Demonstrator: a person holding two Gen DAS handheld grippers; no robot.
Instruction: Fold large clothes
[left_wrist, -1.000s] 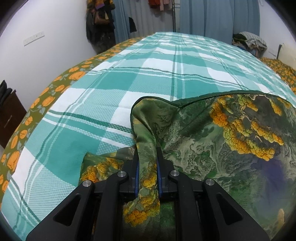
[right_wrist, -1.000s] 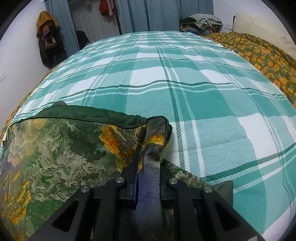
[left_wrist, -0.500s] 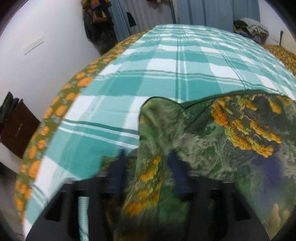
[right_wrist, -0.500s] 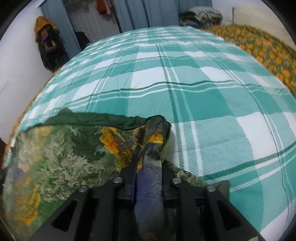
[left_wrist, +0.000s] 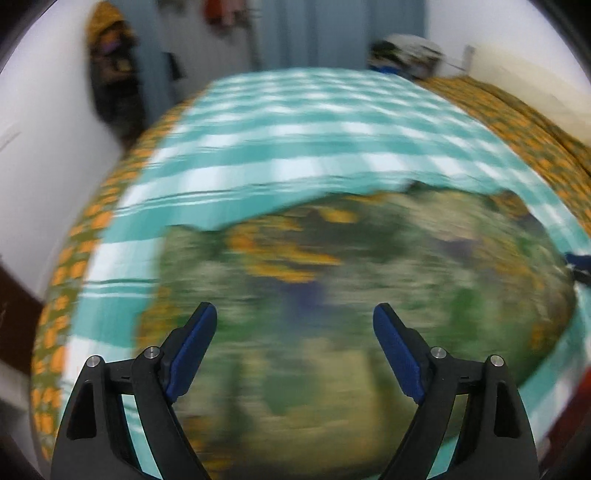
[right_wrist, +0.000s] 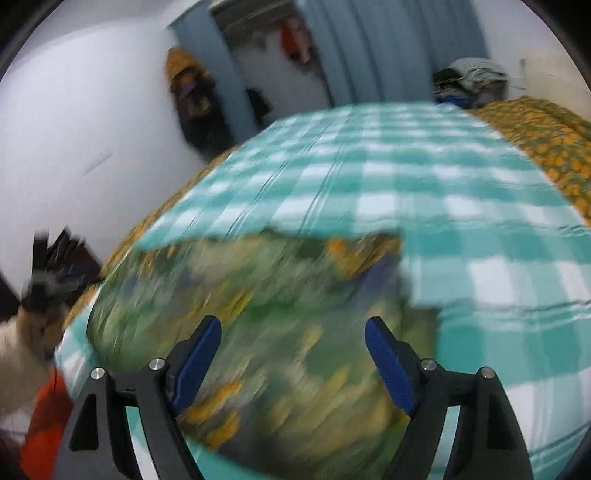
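Lying folded on the bed (left_wrist: 280, 147), the garment (left_wrist: 369, 280) fills the lower middle of the left wrist view, a green cloth printed with orange and a little blue, badly blurred. Its far edge runs across the teal and white checked cover, and cover shows on its left and right sides too. The left hand-held gripper (left_wrist: 295, 317) hangs above the garment with its jaws spread wide; they have just been opening, and nothing sits between the blue pads (left_wrist: 192, 347). The pads do not touch the cloth. An orange-flowered bedspread (left_wrist: 535, 136) borders the cover along the left edge and at far right. Beyond the bed hang blue curtains (left_wrist: 332, 33), dark coats (left_wrist: 110, 74) hang on the white wall, and a pile of clothes (left_wrist: 406, 55) sits at the far right corner.

In the right wrist view the garment (right_wrist: 258, 314) lies at lower left of the checked cover, its right edge ending squarely against the bed (right_wrist: 480, 206). The right hand-held gripper (right_wrist: 293, 328) is likewise wide apart above it, having just been opening, with no cloth caught between its pads (right_wrist: 199, 347). At the far left edge a sleeve (right_wrist: 18, 350) shows, blurred, with something dark just above it that I cannot make out.
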